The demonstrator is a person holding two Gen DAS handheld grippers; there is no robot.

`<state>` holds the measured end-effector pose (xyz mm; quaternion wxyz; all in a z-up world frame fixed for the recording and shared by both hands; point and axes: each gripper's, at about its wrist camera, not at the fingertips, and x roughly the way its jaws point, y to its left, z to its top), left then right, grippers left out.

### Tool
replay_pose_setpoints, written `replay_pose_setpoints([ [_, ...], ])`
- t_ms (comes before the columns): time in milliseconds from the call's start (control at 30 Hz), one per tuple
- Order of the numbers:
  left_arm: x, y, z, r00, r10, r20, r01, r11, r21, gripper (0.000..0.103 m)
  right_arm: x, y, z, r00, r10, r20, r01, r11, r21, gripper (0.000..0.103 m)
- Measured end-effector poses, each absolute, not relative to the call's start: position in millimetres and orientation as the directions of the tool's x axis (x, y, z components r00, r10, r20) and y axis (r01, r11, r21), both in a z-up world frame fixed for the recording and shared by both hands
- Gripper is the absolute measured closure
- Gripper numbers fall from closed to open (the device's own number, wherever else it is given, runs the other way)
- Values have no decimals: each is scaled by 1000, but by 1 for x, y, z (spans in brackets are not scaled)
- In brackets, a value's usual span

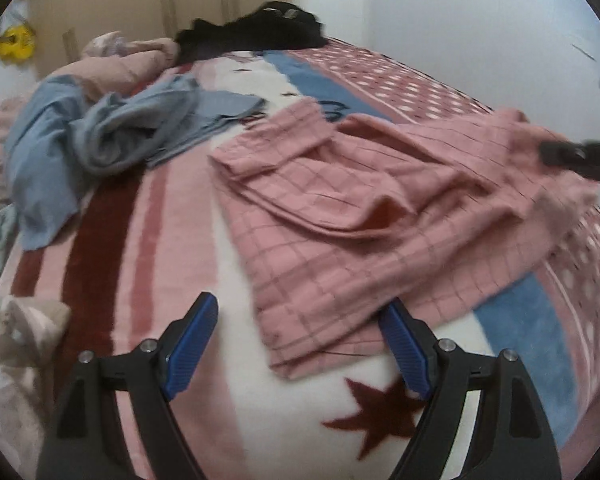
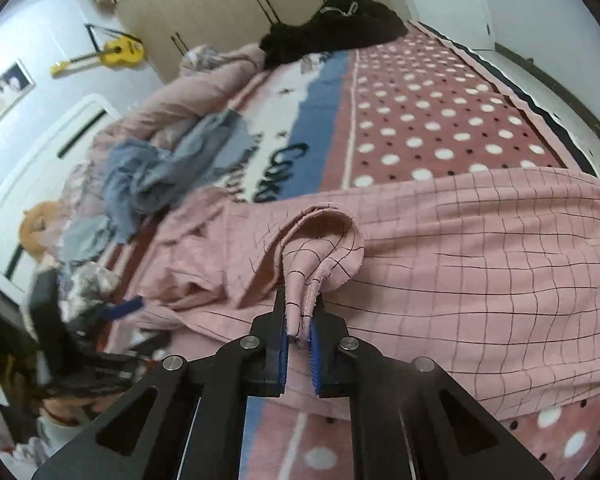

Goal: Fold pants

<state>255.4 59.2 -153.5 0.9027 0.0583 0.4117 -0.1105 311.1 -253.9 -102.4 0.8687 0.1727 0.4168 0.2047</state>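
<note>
Pink checked pants (image 1: 340, 216) lie spread and rumpled on the bed blanket. My left gripper (image 1: 300, 344) is open and empty, just above the near hem of the pants. My right gripper (image 2: 299, 320) is shut on a bunched edge of the pants (image 2: 480, 264) and lifts that fold slightly. In the left wrist view the right gripper (image 1: 572, 160) shows blurred at the far right edge of the pants. In the right wrist view the left gripper (image 2: 100, 312) shows blurred at the lower left.
A crumpled blue-grey garment (image 1: 100, 136) lies left of the pants. A pink duvet (image 1: 116, 68) and a black heap (image 1: 260, 28) sit at the head of the bed. The patterned blanket (image 1: 172, 240) covers the bed. A yellow guitar (image 2: 116, 52) hangs on the wall.
</note>
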Motion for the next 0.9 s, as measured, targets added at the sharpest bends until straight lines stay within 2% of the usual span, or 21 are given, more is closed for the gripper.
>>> replay_pose_setpoints([
  [67,255,68,-150,654,-148,-742,208,978,-13,24,309,-254,-100,565,514,-646,-219,848,483,100],
  [133,256,71,-149,680,-93,-727,161,987,24,24,308,-255,-100,564,519,-643,-221,844,488,100],
  [200,254,67,-152,680,-55,-731,169,982,83,44,307,-258,-101,566,525,-636,-217,839,499,100],
  [233,254,66,-154,665,-72,-743,192,978,77,70,307,-261,-101,567,530,-631,-211,834,510,100],
  [267,255,65,-156,653,-95,-751,206,977,55,89,307,-263,-102,568,531,-629,-206,831,516,100],
  [333,251,65,-155,664,-114,-739,206,978,34,94,308,-267,-106,566,539,-624,-194,822,535,100],
  [567,236,85,-143,665,-148,-732,178,983,-37,99,303,-277,-121,535,584,-611,-163,781,603,100],
  [733,226,90,-148,648,-136,-749,171,985,-32,99,288,-269,-130,484,620,-618,-180,762,622,100],
  [833,228,90,-156,624,-128,-771,174,984,-22,95,279,-264,-134,471,601,-646,-199,786,586,99],
  [900,229,92,-155,624,-128,-771,164,986,-30,89,276,-263,-129,494,551,-673,-219,827,518,96],
])
